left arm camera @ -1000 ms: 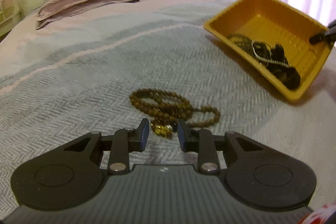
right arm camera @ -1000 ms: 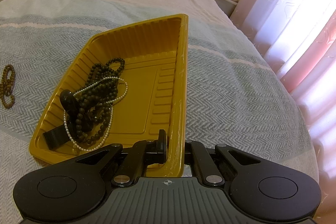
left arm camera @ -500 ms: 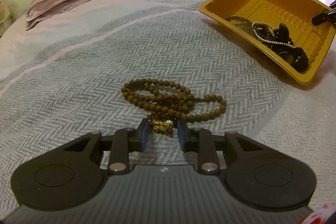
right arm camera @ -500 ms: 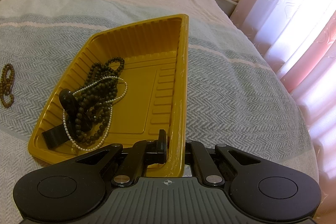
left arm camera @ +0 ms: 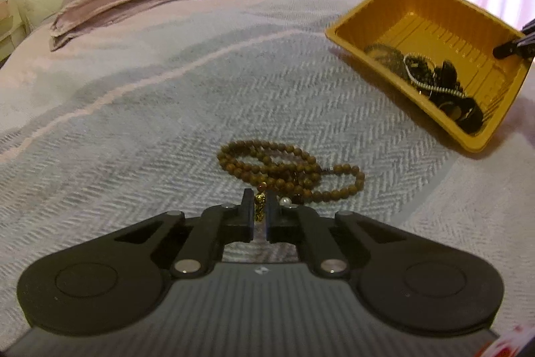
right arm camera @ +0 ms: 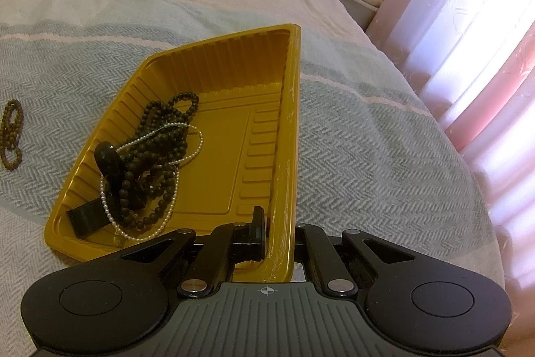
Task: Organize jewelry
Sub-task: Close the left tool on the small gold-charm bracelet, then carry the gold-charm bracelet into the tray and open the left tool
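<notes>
Brown bead necklace (left arm camera: 284, 169) lies coiled on the herringbone bedspread (left arm camera: 133, 139), at 12 o'clock just beyond the left gripper (left arm camera: 260, 209). Jaws nearly closed, pinching the gold charm (left arm camera: 259, 206) at the strand's near end. Judged light, limp and loose: it will trail and swing when lifted, and the smooth charm may slip. A firmer hold would be on the bunched beads.

Yellow tray (left arm camera: 394, 62) at 2 o'clock, tilted, holding dark beads (right arm camera: 157, 153) and a pearl strand (right arm camera: 133, 236). Right gripper (right arm camera: 279, 233) clamps the tray's near wall.
</notes>
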Demonstrator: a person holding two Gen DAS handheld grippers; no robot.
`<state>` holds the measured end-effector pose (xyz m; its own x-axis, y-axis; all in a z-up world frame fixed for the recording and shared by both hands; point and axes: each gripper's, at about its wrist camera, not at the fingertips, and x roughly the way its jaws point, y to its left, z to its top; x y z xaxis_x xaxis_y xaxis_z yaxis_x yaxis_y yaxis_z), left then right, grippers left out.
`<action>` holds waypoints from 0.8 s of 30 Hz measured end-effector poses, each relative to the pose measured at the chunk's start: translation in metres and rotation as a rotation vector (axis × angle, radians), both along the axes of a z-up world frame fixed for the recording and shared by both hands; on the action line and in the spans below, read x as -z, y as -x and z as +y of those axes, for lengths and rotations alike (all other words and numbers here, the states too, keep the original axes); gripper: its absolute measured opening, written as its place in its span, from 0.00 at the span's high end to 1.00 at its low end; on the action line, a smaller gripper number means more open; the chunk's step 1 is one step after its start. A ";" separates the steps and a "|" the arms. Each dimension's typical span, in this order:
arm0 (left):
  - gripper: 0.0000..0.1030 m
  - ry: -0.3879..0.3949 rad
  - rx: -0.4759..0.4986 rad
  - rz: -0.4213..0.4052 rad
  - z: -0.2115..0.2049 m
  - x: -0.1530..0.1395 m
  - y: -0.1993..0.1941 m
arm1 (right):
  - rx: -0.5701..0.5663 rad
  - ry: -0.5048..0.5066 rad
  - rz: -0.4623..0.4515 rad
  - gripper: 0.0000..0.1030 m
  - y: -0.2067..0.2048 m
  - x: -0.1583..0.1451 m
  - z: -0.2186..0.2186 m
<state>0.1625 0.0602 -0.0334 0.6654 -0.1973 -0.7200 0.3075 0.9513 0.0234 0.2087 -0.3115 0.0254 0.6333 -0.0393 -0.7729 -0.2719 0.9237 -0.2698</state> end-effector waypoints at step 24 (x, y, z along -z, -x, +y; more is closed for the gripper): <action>0.95 0.119 0.163 -0.172 -0.060 -0.093 -0.015 | 0.000 -0.010 -0.002 0.96 0.000 -0.001 0.000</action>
